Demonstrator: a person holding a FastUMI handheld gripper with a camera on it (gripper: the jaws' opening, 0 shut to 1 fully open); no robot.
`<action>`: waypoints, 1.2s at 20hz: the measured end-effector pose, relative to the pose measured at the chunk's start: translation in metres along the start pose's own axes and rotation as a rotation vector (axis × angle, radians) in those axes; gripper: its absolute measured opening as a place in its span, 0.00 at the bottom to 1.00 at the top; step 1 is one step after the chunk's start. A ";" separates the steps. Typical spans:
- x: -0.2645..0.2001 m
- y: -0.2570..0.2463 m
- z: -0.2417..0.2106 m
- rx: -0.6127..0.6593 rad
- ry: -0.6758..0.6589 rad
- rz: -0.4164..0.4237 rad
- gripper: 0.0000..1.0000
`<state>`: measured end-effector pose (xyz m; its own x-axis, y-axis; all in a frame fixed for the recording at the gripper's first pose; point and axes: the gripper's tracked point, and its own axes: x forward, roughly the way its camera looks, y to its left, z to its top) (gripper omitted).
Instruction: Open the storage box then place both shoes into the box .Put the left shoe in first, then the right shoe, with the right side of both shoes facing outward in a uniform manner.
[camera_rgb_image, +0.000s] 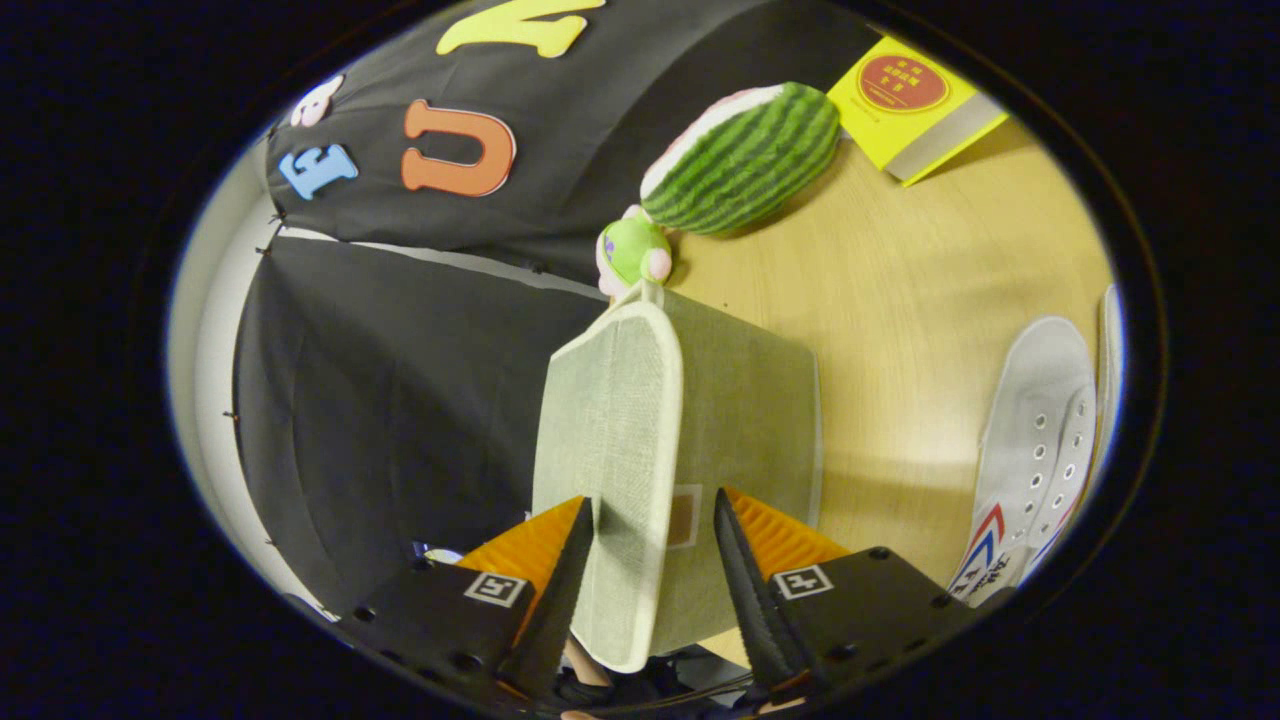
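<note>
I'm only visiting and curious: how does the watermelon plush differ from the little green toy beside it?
The watermelon plush is far bigger than the little green toy. The watermelon is dark-and-light green striped with a pale cut face; the toy is plain light green with pink bits. The watermelon lies farther beyond the storage box, which the gripper straddles; the toy sits right at the box's far end. Both look soft and rest on the wooden table.

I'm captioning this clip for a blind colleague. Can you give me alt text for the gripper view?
The gripper straddles the raised lid of a grey-green fabric storage box on a wooden table, its fingers either side of the lid's edge. A white shoe lies beside the box; a watermelon plush and yellow book sit beyond.
</note>
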<state>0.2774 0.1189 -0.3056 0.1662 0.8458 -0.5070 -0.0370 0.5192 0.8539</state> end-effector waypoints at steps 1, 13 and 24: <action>0.000 0.000 -0.002 -0.001 0.001 0.012 0.65; -0.007 0.005 -0.004 0.097 -0.003 0.013 0.30; -0.020 0.068 -0.012 -0.001 -0.017 0.022 0.05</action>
<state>0.2595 0.1386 -0.2392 0.1818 0.8549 -0.4859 -0.0423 0.5005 0.8647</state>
